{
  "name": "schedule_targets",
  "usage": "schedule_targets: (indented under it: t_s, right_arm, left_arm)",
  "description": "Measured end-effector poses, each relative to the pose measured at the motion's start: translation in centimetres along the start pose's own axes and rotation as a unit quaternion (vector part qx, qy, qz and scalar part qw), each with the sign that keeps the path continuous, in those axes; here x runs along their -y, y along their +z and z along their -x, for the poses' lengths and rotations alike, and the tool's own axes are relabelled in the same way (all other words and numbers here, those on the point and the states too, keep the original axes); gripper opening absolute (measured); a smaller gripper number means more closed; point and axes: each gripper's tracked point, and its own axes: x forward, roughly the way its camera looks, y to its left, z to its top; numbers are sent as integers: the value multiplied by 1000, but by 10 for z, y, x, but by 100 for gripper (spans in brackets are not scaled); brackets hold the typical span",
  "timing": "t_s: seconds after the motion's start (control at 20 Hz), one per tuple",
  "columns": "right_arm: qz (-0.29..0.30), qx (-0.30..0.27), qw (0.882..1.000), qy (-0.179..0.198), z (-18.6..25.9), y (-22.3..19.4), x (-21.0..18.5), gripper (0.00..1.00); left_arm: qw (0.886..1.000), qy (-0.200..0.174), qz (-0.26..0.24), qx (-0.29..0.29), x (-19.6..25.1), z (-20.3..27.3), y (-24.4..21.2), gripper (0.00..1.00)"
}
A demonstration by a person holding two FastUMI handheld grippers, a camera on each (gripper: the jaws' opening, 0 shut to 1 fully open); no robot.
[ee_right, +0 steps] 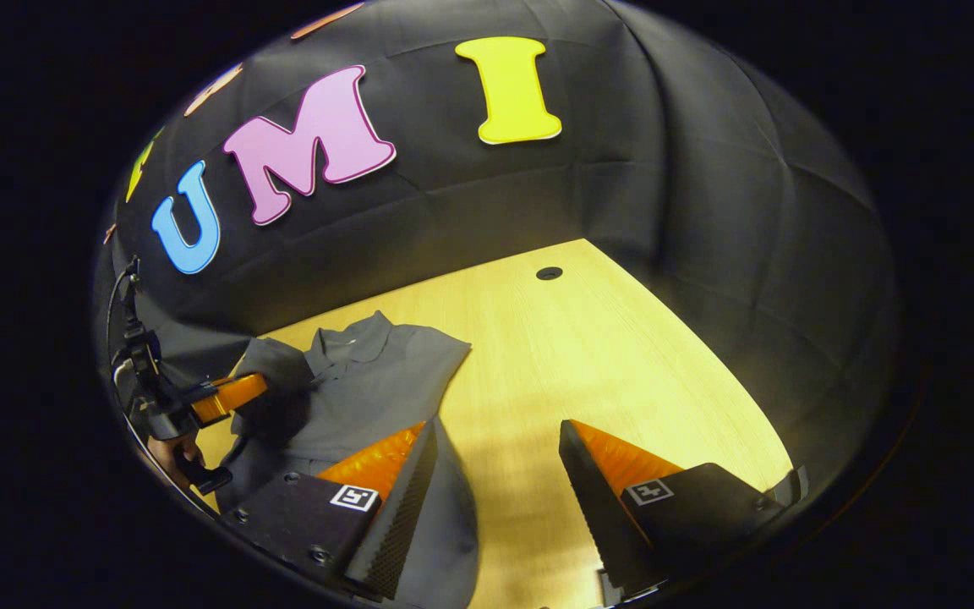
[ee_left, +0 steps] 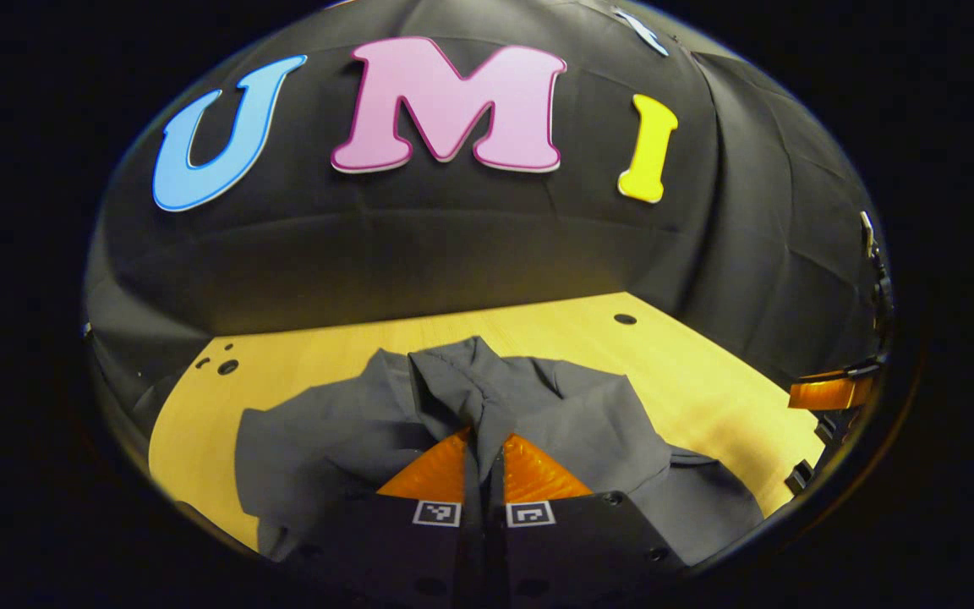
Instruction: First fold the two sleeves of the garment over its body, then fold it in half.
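Note:
A dark grey collared shirt (ee_left: 588,414) lies on the yellow wooden table (ee_left: 707,372). In the left gripper view my left gripper (ee_left: 483,436) is shut on a sleeve (ee_left: 453,381), whose cloth rises in a fold between the orange fingers and hangs over the shirt's body. In the right gripper view the shirt (ee_right: 377,372) lies to the left, with the left gripper (ee_right: 229,396) holding the sleeve (ee_right: 271,364) above it. My right gripper (ee_right: 500,427) is open above the table with nothing between its fingers. Its left finger (ee_right: 402,495) hangs over the shirt's right edge.
Black cloth walls close the table at the back and on both sides. Round holes sit in the tabletop at the far right (ee_left: 625,319) and far left (ee_left: 227,366). A hand (ee_right: 170,461) holds the left gripper. The right gripper (ee_left: 834,393) shows at the left gripper view's right edge.

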Motion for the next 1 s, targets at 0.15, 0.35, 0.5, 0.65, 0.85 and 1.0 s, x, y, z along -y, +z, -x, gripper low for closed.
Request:
schedule_targets:
  t_s: [0.15, 0.35, 0.5, 0.65, 0.85, 1.0]
  right_arm:
    - [-3, -9, 1000, 2, -2, -6, 15, 90]
    - [-5, -15, 1000, 0, -2, -14, 25, 90]
    - [-8, -19, 1000, 0, 0, -21, 29, 90]
    - [-3, -23, 1000, -1, 1, -24, 29, 90]
    - [-10, -21, 1000, 9, 2, -22, 19, 90]
    - [-3, -24, 999, 22, 7, -28, 4, 90]
  left_arm:
    - [1000, 8, 4, -17, 16, -16, -21, 6]
    - [999, -3, 8, -49, 37, -32, -49, 12]
    - [997, -24, 8, -73, 52, -37, -67, 22]
    - [994, -70, 23, -76, 80, -31, -71, 51]
    - [990, -125, 26, -61, 106, -11, -63, 81]
    - [987, -149, 33, -46, 111, 18, -53, 95]
